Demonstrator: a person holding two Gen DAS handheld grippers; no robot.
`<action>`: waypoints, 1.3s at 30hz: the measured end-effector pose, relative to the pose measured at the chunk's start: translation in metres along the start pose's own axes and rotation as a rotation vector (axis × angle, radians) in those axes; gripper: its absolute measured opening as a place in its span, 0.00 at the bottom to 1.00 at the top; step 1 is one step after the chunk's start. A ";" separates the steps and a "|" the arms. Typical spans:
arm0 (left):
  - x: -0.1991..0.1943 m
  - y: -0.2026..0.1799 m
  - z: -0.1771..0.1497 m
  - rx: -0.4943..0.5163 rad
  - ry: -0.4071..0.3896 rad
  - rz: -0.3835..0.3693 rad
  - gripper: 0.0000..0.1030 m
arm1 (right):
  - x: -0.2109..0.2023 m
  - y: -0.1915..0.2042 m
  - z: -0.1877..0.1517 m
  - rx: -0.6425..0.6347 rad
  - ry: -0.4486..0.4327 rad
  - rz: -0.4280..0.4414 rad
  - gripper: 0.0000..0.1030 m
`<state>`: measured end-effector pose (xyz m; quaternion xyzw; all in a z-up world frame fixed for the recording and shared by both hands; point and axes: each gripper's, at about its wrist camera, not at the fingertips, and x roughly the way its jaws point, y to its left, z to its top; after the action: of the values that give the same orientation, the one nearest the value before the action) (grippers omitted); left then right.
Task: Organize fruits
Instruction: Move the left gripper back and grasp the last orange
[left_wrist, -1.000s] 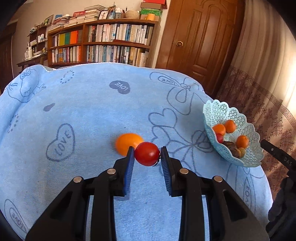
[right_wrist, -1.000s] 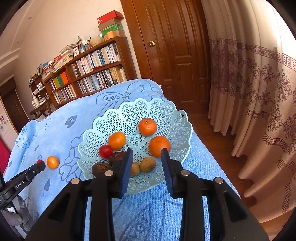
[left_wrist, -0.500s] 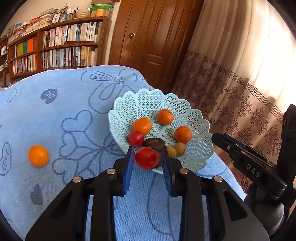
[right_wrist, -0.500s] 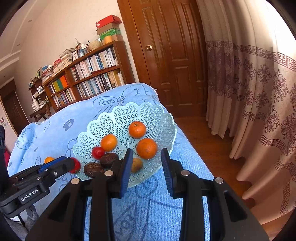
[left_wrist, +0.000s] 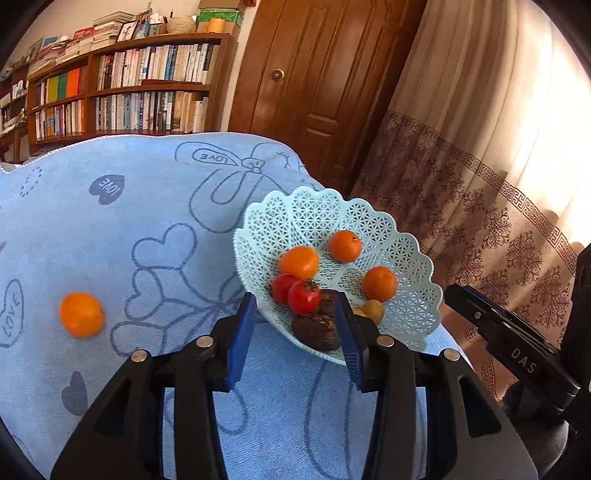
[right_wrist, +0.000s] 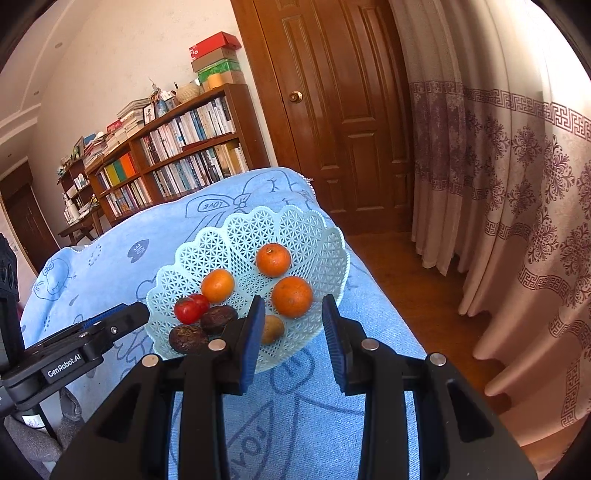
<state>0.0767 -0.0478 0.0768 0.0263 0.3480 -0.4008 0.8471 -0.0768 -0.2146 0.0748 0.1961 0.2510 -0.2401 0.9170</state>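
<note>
Two spread hand-held grippers, left (left_wrist: 295, 314) reading "GenRobot.AI", right (right_wrist: 291, 325) "DAS", blanket (left_wrist: 129, 206) "LOVE".

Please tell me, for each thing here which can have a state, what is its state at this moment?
left gripper: open, holding nothing
right gripper: open, holding nothing
red tomato with stem: released, lying in the basket
basket: tilted, holding fruit
loose orange: on the blue cloth, outside the basket
wooden door: closed

Both wrist views face the basket (left_wrist: 406, 251) closely — left, right.
</note>
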 end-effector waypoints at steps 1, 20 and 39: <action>-0.001 0.005 0.000 -0.003 -0.005 0.019 0.45 | 0.000 0.002 -0.001 -0.004 0.002 0.007 0.32; -0.015 0.116 -0.001 -0.180 -0.023 0.327 0.57 | 0.001 0.010 -0.006 0.002 0.010 0.040 0.44; -0.003 0.128 -0.005 -0.187 0.009 0.420 0.80 | 0.004 0.004 -0.008 0.023 -0.005 0.014 0.65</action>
<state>0.1616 0.0424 0.0449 0.0213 0.3746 -0.1815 0.9090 -0.0743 -0.2092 0.0669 0.2078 0.2448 -0.2368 0.9170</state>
